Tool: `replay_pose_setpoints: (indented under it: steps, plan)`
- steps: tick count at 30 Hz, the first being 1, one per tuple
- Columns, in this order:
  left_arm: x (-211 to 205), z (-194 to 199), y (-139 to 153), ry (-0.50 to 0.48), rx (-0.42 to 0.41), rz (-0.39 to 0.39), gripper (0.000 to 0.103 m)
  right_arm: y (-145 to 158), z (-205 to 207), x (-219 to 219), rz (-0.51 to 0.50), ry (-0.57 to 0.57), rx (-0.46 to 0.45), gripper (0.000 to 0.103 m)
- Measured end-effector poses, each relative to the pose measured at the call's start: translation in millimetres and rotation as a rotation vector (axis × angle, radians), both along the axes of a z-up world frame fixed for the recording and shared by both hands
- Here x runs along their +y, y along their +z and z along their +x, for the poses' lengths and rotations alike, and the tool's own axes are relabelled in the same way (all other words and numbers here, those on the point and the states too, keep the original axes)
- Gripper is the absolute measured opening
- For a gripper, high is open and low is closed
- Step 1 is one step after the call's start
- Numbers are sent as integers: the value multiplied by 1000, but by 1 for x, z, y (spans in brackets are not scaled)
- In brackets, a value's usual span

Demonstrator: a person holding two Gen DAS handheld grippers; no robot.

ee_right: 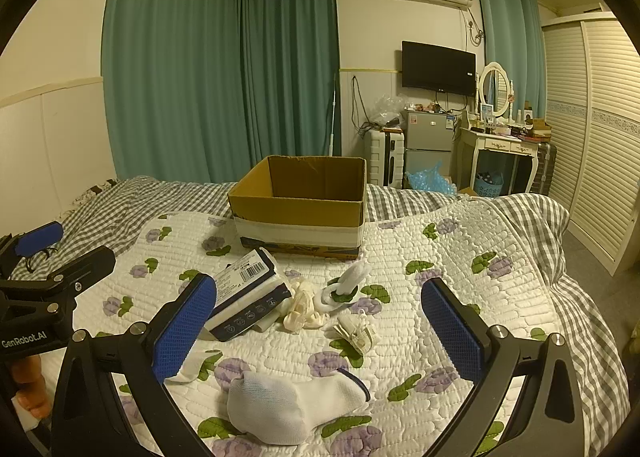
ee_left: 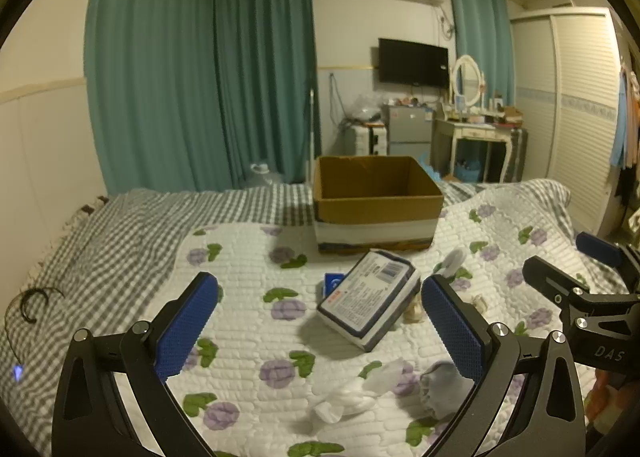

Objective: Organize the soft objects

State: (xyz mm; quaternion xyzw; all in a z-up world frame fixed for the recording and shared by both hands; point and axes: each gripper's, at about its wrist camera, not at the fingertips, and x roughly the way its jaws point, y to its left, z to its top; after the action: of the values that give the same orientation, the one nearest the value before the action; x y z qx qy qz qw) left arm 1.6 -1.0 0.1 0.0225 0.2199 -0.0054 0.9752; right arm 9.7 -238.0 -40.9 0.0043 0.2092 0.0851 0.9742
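Observation:
An open cardboard box (ee_left: 376, 201) (ee_right: 300, 205) stands on the flowered quilt. In front of it lies a wrapped tissue pack (ee_left: 370, 299) (ee_right: 250, 293). Small soft items lie around: a white sock (ee_right: 296, 405), cream cloth pieces (ee_right: 302, 309), a folded pale sock (ee_right: 358, 331), a white ring-shaped piece (ee_right: 344, 287), and in the left wrist view a crumpled white cloth (ee_left: 352, 393) and a grey sock (ee_left: 444, 389). My left gripper (ee_left: 320, 325) is open and empty above the quilt. My right gripper (ee_right: 320, 325) is open and empty over the white sock.
The bed has a grey checked sheet (ee_left: 100, 241) under the quilt (ee_right: 440, 289). A black hair clip (ee_left: 34, 303) lies at the left. Curtains, a wardrobe (ee_right: 592, 137), a dresser (ee_right: 500, 145) and a small fridge stand beyond the bed.

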Motion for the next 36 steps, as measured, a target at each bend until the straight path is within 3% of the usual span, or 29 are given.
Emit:
replay_pose_setpoints:
  steps: [36]
  plan:
    - [2, -2, -8, -6, 19, -3, 103, -4, 4, 6, -25, 6, 26, 103]
